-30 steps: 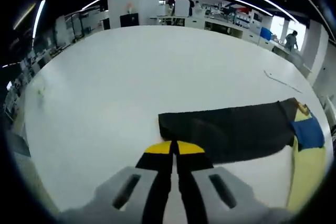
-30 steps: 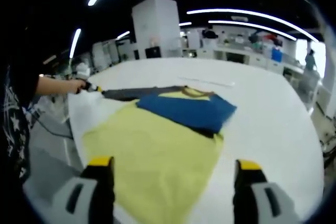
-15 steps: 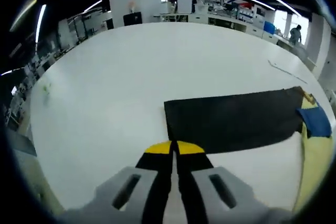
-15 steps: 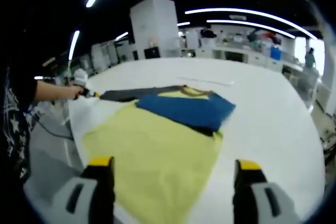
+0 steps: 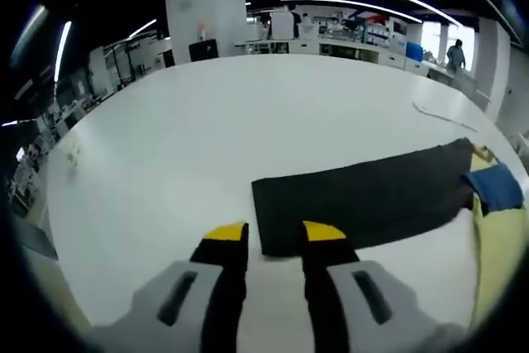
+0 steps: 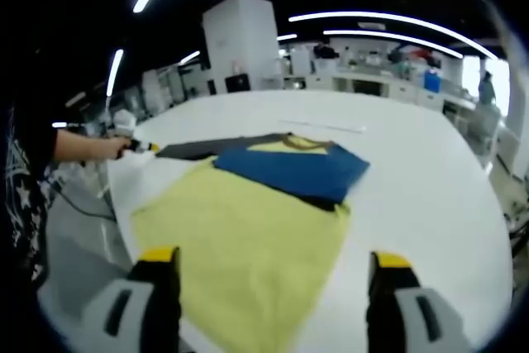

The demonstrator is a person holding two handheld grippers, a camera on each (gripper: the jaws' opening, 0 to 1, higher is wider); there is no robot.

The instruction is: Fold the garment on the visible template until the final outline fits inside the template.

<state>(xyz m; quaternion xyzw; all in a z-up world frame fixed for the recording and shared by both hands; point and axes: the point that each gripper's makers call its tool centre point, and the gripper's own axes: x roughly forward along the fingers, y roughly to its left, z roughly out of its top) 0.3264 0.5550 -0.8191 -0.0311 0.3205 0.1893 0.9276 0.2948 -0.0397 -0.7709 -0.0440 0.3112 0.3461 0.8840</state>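
The garment lies flat on the white table (image 5: pixel 207 113): a yellow body (image 6: pixel 248 237), a blue sleeve (image 6: pixel 289 173) folded across it, and a long black sleeve (image 5: pixel 364 200) stretched out sideways. My left gripper (image 5: pixel 274 237) is open by a narrow gap just short of the black sleeve's free end, with nothing between its yellow-tipped fingers. In the right gripper view a hand (image 6: pixel 91 148) holds the left gripper (image 6: pixel 136 146) at the end of the black sleeve (image 6: pixel 215 146). My right gripper (image 6: pixel 274 258) stands wide open above the yellow hem, apart from the cloth.
A thin white strip (image 5: pixel 438 115) lies on the table beyond the black sleeve. The table's near edge (image 6: pixel 116 204) drops off at the left of the right gripper view, beside the person's dark printed clothing (image 6: pixel 21 188). Benches and shelving stand far behind.
The left gripper's jaws have gone from shut to slightly open at the end of the black sleeve, which now lies flat. The right gripper has stayed put, open.
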